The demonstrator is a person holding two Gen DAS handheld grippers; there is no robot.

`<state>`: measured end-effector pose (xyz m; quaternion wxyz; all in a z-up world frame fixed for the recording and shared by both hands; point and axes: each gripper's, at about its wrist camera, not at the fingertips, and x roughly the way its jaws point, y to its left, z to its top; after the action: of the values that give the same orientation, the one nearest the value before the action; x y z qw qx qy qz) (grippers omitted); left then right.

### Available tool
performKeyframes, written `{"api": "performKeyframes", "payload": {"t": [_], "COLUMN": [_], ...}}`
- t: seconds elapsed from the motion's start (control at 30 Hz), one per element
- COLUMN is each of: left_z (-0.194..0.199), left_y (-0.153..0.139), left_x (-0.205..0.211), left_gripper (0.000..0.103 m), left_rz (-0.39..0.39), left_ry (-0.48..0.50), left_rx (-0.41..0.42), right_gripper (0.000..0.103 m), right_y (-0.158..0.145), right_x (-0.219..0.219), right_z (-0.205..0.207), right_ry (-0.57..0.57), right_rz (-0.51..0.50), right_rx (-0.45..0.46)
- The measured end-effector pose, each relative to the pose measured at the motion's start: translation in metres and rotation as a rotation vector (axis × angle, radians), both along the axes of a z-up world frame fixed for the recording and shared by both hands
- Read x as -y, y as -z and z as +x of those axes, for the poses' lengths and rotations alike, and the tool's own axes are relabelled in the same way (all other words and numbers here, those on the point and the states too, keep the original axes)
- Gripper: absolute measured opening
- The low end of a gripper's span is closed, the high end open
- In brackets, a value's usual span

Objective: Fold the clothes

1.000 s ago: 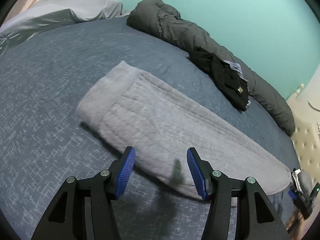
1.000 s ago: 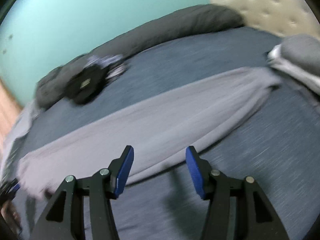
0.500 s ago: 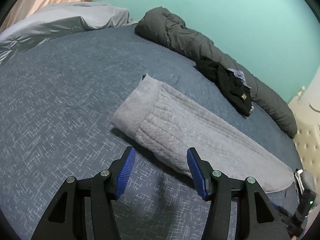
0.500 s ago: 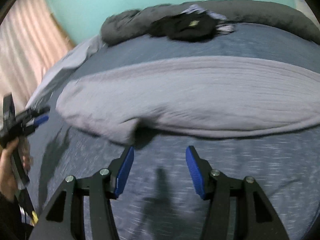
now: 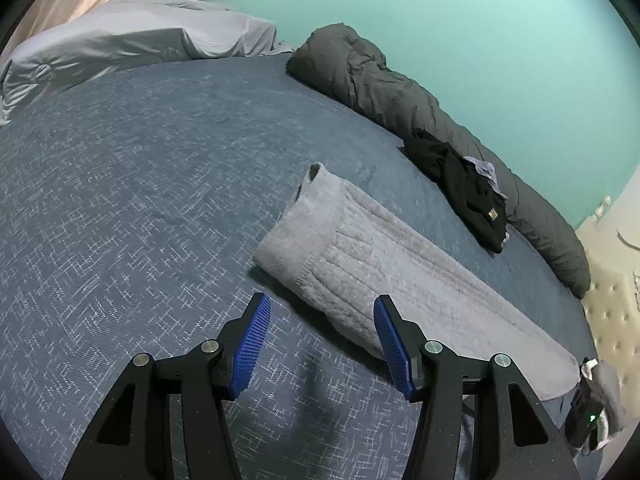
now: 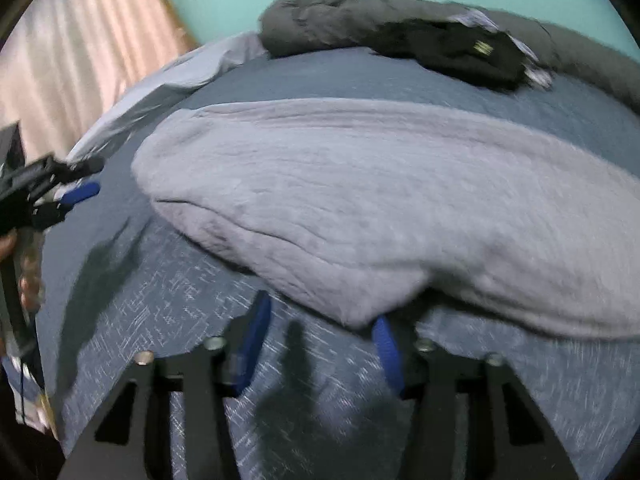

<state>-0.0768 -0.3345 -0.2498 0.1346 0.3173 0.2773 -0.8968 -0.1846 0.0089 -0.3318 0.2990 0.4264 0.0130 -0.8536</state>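
Left fingers (image 5: pixel 322 336) parted over bedspread (image 5: pixel 120 200), right fingers (image 6: pixel 320 344) closing, empty, beside grey garment (image 6: pixel 360 200)

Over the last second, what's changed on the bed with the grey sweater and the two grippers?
The right gripper swung along the grey sweater to its near edge, jaws closing, nothing pinched yet. The left gripper slid off the sweater toward its ribbed end, open. The sweater and black clothes stayed put.

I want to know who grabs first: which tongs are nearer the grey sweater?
Right. The right tongs sit at the grey sweater, its near fold overlapping one blue pad. The left tongs hang open, just short of its ribbed end.
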Motion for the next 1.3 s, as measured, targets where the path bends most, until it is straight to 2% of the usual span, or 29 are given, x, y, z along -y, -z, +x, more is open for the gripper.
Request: {"api": "performKeyframes", "payload": {"t": [0.03,0.2,0.37,0.57,1.0,1.03,1.07,1.1,1.17,1.2,1.3], "left_z": [0.001,0.001,0.001,-0.003,-0.023,-0.024,-0.025,-0.027,-0.028,-0.027,-0.021], "left_y": [-0.001,-0.002,-0.001,0.007,0.046,0.048,0.049,0.049,0.042,0.039,0.031], "left_x": [0.0,0.001,0.003,0.004,0.022,0.023,0.023,0.022,0.021,0.021,0.026], "left_gripper": [0.058,0.058,0.058,0.062,0.064,0.06,0.041,0.031,0.005,0.0,0.0], "left_rz": [-0.004,-0.01,0.003,0.024,0.157,0.164,0.169,0.167,0.127,0.111,0.087], "left_ry": [0.0,0.005,-0.002,0.0,-0.02,-0.019,-0.011,-0.001,0.003,-0.001,-0.027], "left_rx": [-0.004,-0.005,-0.007,0.019,0.067,0.067,0.064,0.062,0.052,0.044,0.015], "right_gripper": [0.016,0.007,0.006,0.006,0.009,0.009,0.009,0.009,0.009,0.009,0.009], "right_y": [-0.001,-0.005,0.005,0.013,0.011,0.011,0.008,0.005,-0.008,-0.015,-0.037], "right_x": [0.0,-0.01,-0.017,-0.018,-0.033,-0.036,-0.041,-0.043,-0.052,-0.058,-0.078], "right_z": [-0.002,0.004,0.022,0.02,0.018,0.018,0.019,0.02,0.021,0.019,0.01], "right_ry": [0.011,0.0,-0.031,-0.015,0.014,0.017,0.021,0.017,0.007,0.007,0.043], "right_rz": [0.005,-0.052,-0.05,-0.036,-0.061,-0.06,-0.052,-0.046,-0.034,-0.029,-0.031], "right_rx": [0.0,0.019,0.064,0.098,0.179,0.188,0.194,0.191,0.164,0.146,0.1]}}
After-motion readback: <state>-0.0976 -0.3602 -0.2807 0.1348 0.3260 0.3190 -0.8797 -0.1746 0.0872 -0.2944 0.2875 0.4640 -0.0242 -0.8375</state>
